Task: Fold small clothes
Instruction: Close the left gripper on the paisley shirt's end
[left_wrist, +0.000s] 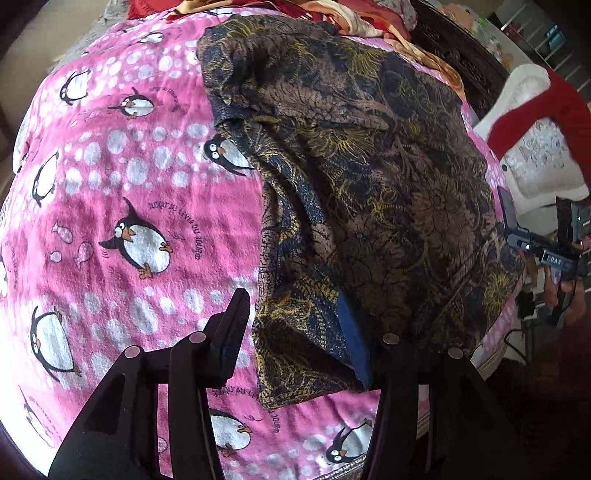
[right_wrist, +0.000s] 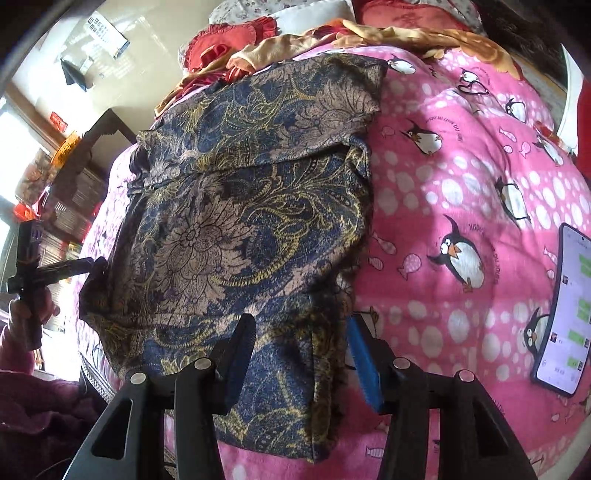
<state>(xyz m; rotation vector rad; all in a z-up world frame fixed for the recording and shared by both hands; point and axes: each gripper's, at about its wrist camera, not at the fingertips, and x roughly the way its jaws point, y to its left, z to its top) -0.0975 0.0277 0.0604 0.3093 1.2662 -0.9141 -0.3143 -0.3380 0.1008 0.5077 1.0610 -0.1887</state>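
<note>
A dark blue, brown and gold patterned garment lies partly folded on a pink penguin blanket. It also shows in the right wrist view. My left gripper is open over the garment's near corner, its jaws wide apart and holding nothing. My right gripper is open, with the garment's near edge lying between its jaws, not pinched. In the left wrist view the right gripper shows at the garment's far right edge. In the right wrist view the left gripper shows at the garment's left edge.
A phone with a lit screen lies on the blanket at the right. A pile of red and orange clothes sits at the far side of the blanket. Dark furniture stands beyond the bed's left edge.
</note>
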